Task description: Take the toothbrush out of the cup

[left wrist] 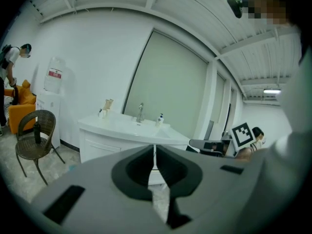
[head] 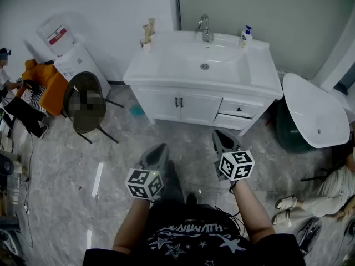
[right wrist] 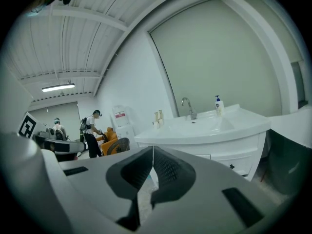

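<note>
**A:** Closest in?

**B:** Grey left gripper (head: 160, 147) with its marker cube, jaws clenched on nothing. Same for the grey right gripper (head: 219, 133): pressed shut, empty. Both held low over the grey marbled floor (head: 111, 159), well short of the white vanity cabinet (head: 194, 107).

**A:** Where to find the target?

**B:** On the left rear corner of the glossy white worktop (head: 138, 71), in a small pale cup (head: 146, 46) near the wall.

**A:** How to do the approach well, then?

**B:** Walk up to the cabinet first; no stretching from here. Release one pair of jaws before arriving, probably the left, as nearer that corner. Come down from above and pinch the handle high up, clear of the rim. Lift straight until free, no sideways drag. Steady the cup with the other jaws if light enough to tip.

**A:** And the containers, front to back?

**B:** Cabinet doors and drawers all shut, contents hidden. Next the sunken white basin (head: 183, 62), nothing in it but the drain. At the back left, the cup. Sticking out of its top, a tan upright shape, most likely the toothbrush (head: 148, 31); too small to tell whether one handle or several. Right of the chrome tap (head: 206, 29), a white pump bottle with a blue top (head: 246, 36); fill level impossible to tell.
</note>
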A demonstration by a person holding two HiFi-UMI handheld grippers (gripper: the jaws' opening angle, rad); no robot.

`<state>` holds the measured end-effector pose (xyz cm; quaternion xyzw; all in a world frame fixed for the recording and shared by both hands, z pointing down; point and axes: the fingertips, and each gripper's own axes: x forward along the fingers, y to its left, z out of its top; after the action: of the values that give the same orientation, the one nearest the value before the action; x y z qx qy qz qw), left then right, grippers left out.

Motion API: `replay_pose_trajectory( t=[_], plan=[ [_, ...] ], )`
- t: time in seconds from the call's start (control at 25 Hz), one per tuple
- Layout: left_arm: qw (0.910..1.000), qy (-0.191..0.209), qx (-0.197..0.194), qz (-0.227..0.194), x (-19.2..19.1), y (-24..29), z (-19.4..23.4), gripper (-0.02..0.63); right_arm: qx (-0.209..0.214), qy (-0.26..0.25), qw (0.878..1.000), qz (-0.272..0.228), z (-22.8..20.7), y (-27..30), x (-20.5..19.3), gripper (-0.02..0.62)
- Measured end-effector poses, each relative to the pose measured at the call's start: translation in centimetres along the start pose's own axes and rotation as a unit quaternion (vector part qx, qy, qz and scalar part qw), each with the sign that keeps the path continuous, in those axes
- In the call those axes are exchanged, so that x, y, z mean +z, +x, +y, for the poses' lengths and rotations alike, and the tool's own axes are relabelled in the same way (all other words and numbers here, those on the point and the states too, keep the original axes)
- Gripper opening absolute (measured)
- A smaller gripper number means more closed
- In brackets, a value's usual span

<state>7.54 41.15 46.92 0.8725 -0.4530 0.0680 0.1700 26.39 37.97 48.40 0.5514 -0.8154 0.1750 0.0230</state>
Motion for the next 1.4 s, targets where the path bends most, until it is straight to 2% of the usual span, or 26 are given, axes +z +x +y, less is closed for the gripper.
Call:
replay_pose_trajectory(
  t=[0.44,0.76,1.4],
  plan=[
    [1.0,-0.005,0.0,0.006,1.0,3.8,3.1,0.028,-0.005,-0.002,1.0,0.013,-1.7,4.3,0.7,0.014],
    [0.9999,-0.011,-0.006,0.007,3.1,8.9,8.2,0.028,-0.013,-0.008,1.0,0.023,-3.1,10.6,1.8,0.015],
    [0.9992,-0.022,-0.03,0.012,9.9,19.1,19.4,0.028,-0.039,-0.013,0.999,0.03,-4.4,25.0,7.6,0.015]
  ],
)
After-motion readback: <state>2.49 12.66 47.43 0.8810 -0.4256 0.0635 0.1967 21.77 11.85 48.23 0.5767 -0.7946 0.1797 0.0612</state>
